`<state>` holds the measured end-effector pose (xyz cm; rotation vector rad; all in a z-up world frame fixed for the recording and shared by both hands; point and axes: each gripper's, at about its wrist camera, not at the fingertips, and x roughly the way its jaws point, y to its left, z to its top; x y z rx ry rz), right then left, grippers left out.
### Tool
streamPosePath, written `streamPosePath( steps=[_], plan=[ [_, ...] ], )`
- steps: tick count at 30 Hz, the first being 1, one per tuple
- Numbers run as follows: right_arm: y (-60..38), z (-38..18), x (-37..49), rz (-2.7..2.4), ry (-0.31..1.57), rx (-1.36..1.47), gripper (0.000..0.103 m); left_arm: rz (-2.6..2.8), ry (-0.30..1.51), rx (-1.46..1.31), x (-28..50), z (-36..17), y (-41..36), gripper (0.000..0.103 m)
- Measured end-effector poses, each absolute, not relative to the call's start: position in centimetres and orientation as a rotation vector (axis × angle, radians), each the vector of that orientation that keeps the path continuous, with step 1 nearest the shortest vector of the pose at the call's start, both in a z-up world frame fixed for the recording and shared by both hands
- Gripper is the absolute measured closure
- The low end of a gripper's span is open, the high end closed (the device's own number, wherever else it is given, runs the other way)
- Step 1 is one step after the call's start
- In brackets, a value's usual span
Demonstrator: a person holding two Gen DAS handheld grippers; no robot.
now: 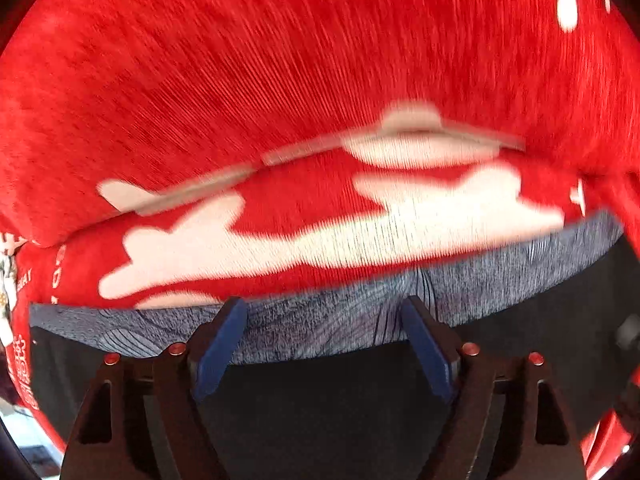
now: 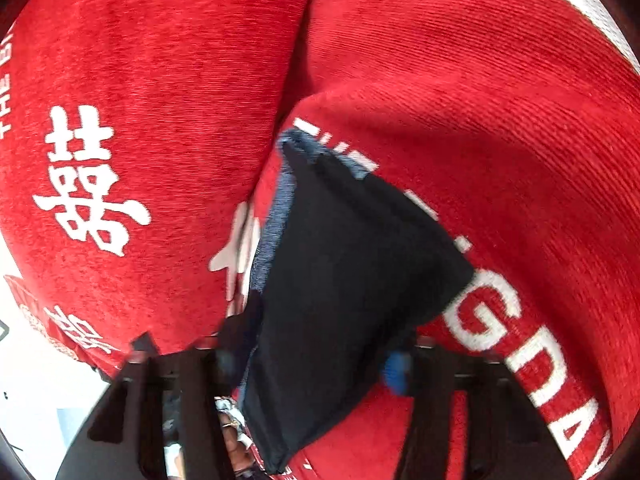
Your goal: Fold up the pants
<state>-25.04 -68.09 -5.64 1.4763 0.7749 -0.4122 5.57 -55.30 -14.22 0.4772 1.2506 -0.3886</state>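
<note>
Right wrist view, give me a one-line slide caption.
Right tool closed on a fold of dark pants above a red printed cloth.

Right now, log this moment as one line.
task: fold pants | left gripper: open over pants edge | right gripper: shut on pants | surface: red cloth

The left gripper (image 1: 326, 344) has a black frame with triangular cut-outs, and its two fingers carry flat blue pads (image 1: 221, 346). Four small red screws (image 1: 176, 348) sit on the frame just outside those pads. The right gripper (image 2: 316, 364) has the same black cut-out frame, with one blue pad (image 2: 396, 372) showing, blurred.
</note>
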Motion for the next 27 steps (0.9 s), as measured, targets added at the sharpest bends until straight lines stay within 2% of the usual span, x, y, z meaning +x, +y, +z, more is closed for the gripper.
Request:
streamPosePath(
  steps=[1,3,6,10,13,17,22,27],
  plan=[
    [-68.2,-5.8,-24.9,-0.426,0.820,1.462,0.083,-0.390,1.268,0.482,5.6,-13.9,-55.4,0.024],
    [-68.4,-5.7,-25.0,-0.401,0.827,1.456,0.087,-0.416,1.303,0.451,5.4,-12.5,-55.0,0.027],
    [-68.4,-4.9,-24.6,-0.370,0.827,1.419,0.088,-0.497,1.304,0.412,3.4,-10.4,-54.2,0.027],
    [-68.2,-3.1,-23.6,-0.317,0.793,1.387,0.088,-0.537,1.366,0.434,0.5,-13.0,-54.6,0.026],
    [-67.7,-0.9,-22.3,-0.266,0.782,1.334,0.089,-0.538,1.281,0.426,-0.4,-12.8,-54.6,0.025],
    [-65.5,2.6,-19.1,-0.211,0.803,1.193,0.089,-0.599,1.335,0.378,0.7,-11.9,-53.7,0.025],
    [-60.4,8.3,-14.9,-0.142,0.844,0.964,0.088,-0.621,1.313,0.299,3.4,-7.4,-47.6,0.025],
    [-50.4,11.7,-9.2,-0.065,0.995,0.597,0.088,-0.490,1.314,0.270,7.1,-4.2,-37.5,0.025]
  ],
)
